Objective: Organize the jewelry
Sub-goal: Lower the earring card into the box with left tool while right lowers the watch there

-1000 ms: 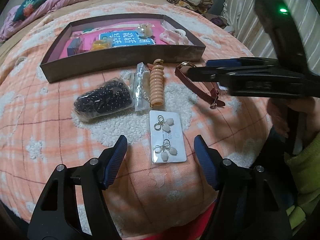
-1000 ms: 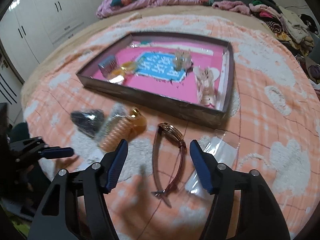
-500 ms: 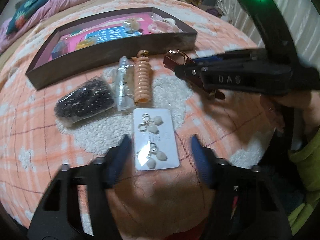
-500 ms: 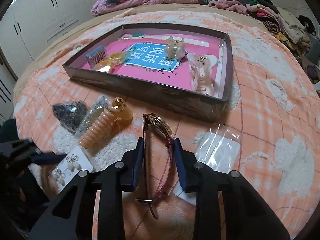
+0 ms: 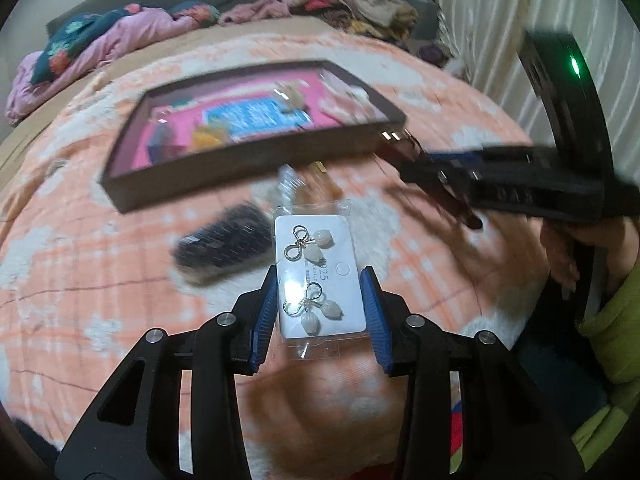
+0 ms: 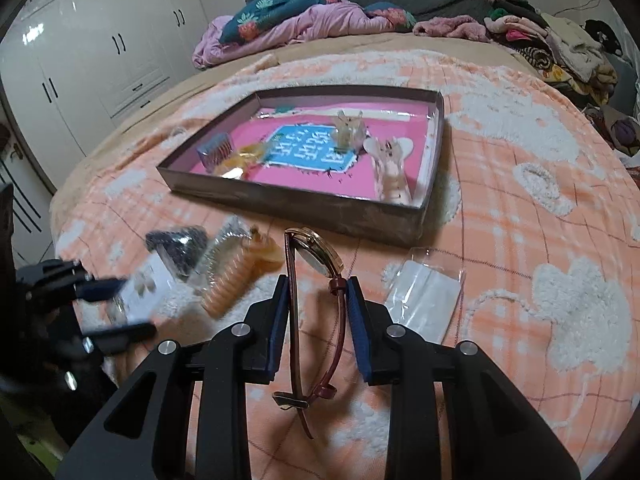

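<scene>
A white earring card (image 5: 340, 248) in a clear sleeve, with two pairs of pearl-and-bow earrings, sits between the blue pads of my left gripper (image 5: 319, 280). The jaws are closing on its side edges, and the card is off the blanket. In the right wrist view the same card (image 6: 142, 290) shows blurred in the left gripper (image 6: 116, 308). My right gripper (image 6: 318, 284) is shut on a gold watch (image 6: 316, 252) by its dark red strap, which hangs down between the fingers. The brown box (image 6: 304, 208) with a pink floor lies beyond both.
On the orange plaid blanket lie a bag of black beads (image 6: 180, 244), a peach spiral hair tie (image 6: 228, 284) and a clear flat packet (image 6: 424, 296). The box holds hair claws (image 6: 390, 168) and small items. Clothes are piled at the far edge. A person's hand (image 5: 568, 248) holds the right gripper.
Both grippers went from wide open to closed: the left around the earring card and up off the blanket with it, the right around the watch strap.
</scene>
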The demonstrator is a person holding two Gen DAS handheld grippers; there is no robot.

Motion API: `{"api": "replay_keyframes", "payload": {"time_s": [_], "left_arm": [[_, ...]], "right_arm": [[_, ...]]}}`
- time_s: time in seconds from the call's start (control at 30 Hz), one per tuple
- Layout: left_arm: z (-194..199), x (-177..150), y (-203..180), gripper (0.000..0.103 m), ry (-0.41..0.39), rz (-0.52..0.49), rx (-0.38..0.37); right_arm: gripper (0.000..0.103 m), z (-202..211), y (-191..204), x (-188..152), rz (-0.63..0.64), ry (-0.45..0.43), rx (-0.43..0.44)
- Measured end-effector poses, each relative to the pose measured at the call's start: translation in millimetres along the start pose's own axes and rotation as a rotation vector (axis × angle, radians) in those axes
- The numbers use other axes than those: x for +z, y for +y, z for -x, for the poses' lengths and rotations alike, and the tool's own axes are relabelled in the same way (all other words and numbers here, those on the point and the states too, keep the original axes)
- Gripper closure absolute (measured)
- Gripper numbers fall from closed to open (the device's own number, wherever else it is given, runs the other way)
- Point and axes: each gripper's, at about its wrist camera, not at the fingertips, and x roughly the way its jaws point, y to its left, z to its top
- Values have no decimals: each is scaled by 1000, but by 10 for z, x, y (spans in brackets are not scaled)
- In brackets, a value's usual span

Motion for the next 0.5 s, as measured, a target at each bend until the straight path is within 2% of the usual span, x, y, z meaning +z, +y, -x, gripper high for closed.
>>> {"api": "replay_keyframes", "payload": {"time_s": [0.5], "left_arm": [[192,187,510,71,-47,123,85]], "right_arm": [[76,154,67,69,4,-61,27]]}}
